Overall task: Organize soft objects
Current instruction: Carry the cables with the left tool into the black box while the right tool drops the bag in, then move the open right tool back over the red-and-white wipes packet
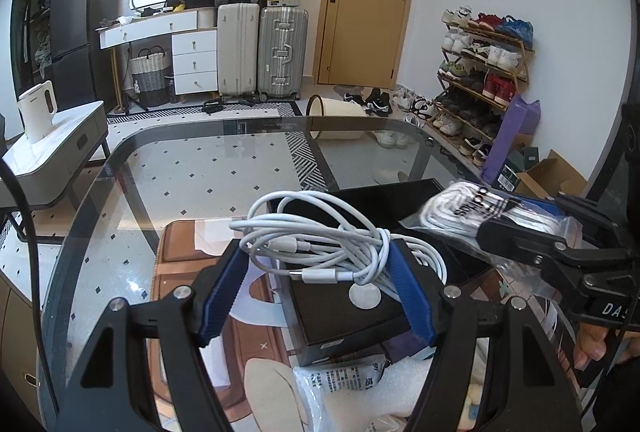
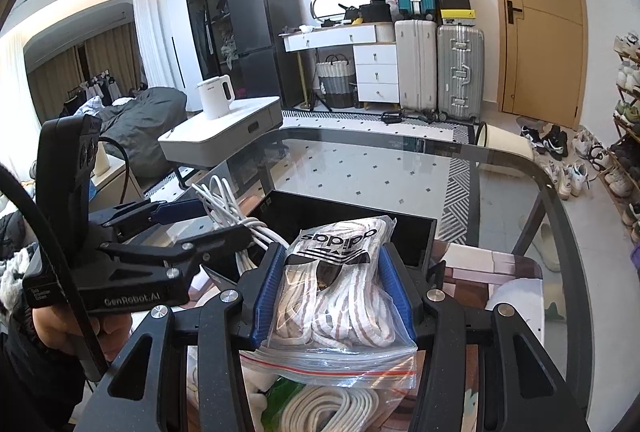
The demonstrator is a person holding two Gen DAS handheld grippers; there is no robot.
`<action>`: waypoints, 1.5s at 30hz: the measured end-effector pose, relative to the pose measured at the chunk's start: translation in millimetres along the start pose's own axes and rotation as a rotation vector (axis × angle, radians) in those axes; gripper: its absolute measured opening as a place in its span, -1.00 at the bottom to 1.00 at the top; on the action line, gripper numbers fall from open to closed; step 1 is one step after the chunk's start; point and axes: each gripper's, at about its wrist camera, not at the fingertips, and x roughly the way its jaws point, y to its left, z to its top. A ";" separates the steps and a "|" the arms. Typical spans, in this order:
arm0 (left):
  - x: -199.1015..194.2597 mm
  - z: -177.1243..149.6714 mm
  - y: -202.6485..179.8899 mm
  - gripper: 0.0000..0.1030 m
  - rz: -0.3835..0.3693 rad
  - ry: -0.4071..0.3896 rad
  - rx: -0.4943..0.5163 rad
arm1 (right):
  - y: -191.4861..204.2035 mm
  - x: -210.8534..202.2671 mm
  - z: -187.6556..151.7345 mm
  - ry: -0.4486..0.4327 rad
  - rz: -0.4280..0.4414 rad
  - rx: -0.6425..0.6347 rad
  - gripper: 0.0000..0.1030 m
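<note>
My left gripper [image 1: 316,272] is shut on a coiled bundle of white cable [image 1: 320,240], its blue pads pressing both sides, above a black box [image 1: 340,316] on the glass table. My right gripper [image 2: 334,288] is shut on a clear zip bag of white laces [image 2: 340,284] with a black logo. That bag [image 1: 488,212] and the right gripper [image 1: 520,236] show at the right in the left wrist view. The left gripper [image 2: 208,222] with the cable [image 2: 224,204] shows at the left in the right wrist view. An open black box [image 2: 352,216] lies just ahead.
The glass table [image 1: 192,148] curves round ahead, floor tiles showing through it. Below the grippers lie a printed plastic pack [image 1: 348,380], white foam and another coil of white rope [image 2: 340,408]. A white side table with a kettle [image 2: 216,100] stands left. A shoe rack [image 1: 480,72] stands right.
</note>
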 end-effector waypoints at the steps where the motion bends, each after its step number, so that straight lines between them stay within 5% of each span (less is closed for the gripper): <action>1: 2.2 0.0 -0.8 0.38 -0.003 0.004 0.003 | -1.3 3.2 1.4 0.005 0.002 -0.002 -0.06; 20: 24.4 -1.8 -0.1 0.26 -0.016 0.060 0.006 | -10.2 74.0 14.7 0.104 0.061 -0.020 -0.05; 25: 20.2 -2.5 -0.4 0.27 -0.002 0.059 0.006 | -12.4 77.3 14.7 0.098 0.039 -0.027 0.35; 33: -1.1 -7.9 2.6 0.94 -0.014 0.018 -0.005 | -19.6 38.7 7.7 0.026 -0.007 0.020 0.92; 45: -38.8 -31.3 6.5 1.00 0.002 -0.022 -0.027 | -11.2 -15.7 -26.7 0.013 -0.069 0.074 0.99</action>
